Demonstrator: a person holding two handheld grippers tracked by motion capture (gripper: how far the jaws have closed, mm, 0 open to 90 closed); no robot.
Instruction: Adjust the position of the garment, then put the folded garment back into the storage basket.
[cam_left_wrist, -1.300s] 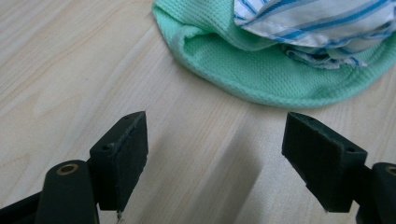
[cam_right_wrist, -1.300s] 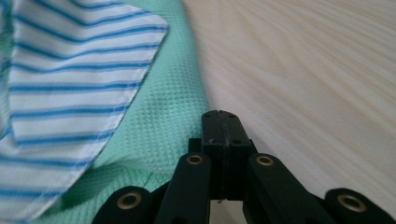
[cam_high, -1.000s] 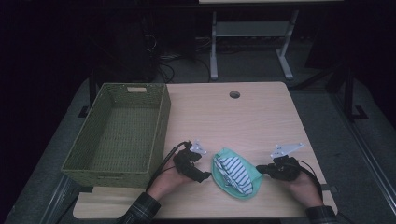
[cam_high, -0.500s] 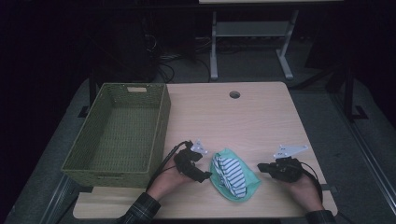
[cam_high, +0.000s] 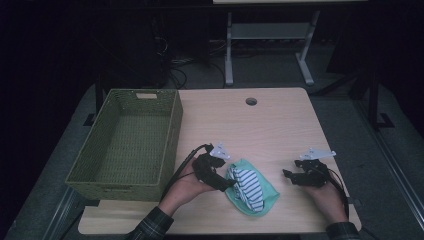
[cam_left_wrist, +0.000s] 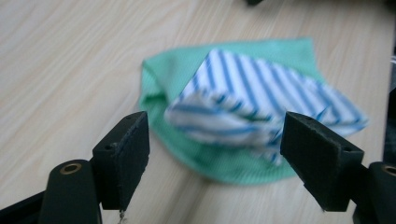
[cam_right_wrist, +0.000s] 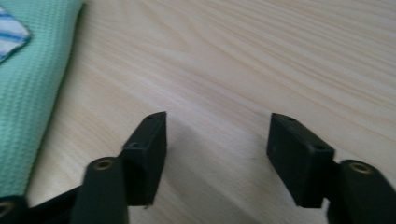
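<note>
table (cam_high: 260, 130): light wood, round hole (cam_high: 251, 101) near far edge
basket (cam_high: 125, 145): green woven, sits on table's left side, nothing inside
green cloth (cam_high: 262, 196): lies flat on table near front edge, between the two grippers, just right of basket
striped cloth (cam_high: 247, 184): blue and white, folded, lies on top of green cloth; in left gripper view its near end sits up off the green one
left gripper (cam_high: 223, 183): held in left hand (cam_high: 185, 185), jaws spread wide, tips at left edge of striped cloth; left gripper view shows cloth end between the jaws, not pinched
right gripper (cam_high: 287, 174): held in right hand (cam_high: 325, 192), jaws apart, nothing in them, over bare table right of green cloth, apart from it
</note>
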